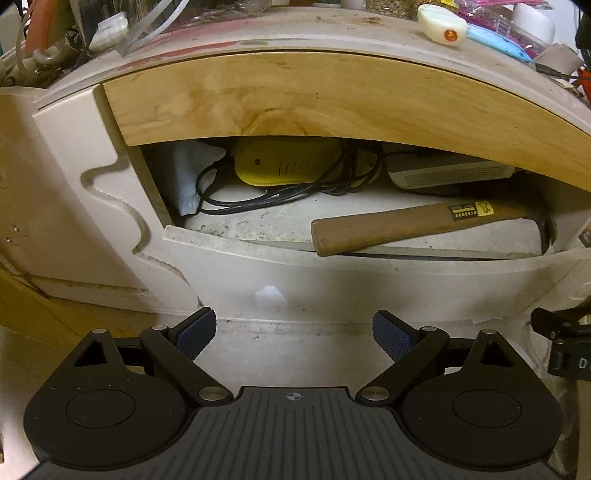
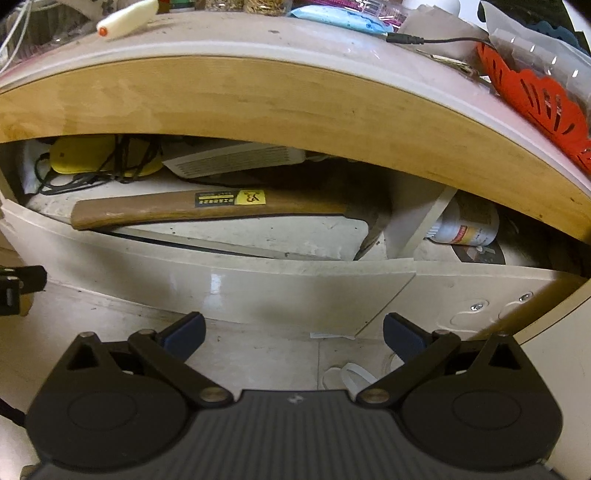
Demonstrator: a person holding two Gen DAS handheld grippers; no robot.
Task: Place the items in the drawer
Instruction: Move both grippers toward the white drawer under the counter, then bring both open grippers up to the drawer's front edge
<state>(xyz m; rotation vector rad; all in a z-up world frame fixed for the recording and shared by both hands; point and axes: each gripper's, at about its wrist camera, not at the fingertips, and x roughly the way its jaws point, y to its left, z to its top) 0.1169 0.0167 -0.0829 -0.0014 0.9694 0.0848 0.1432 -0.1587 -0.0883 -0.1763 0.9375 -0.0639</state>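
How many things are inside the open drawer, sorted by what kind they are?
Hammer: 1
Yellow gadget with black cord: 1
White vented box: 1
White bottle: 1
White bag: 1
Total: 5 that I can see; more may hide further back.

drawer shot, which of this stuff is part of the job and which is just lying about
Part of the job:
- open drawer
- hammer lying inside it
- left claw and right claw, both open and empty

Just lying about:
- yellow device with black cord
- white bottle
- orange basket on top
- white tube
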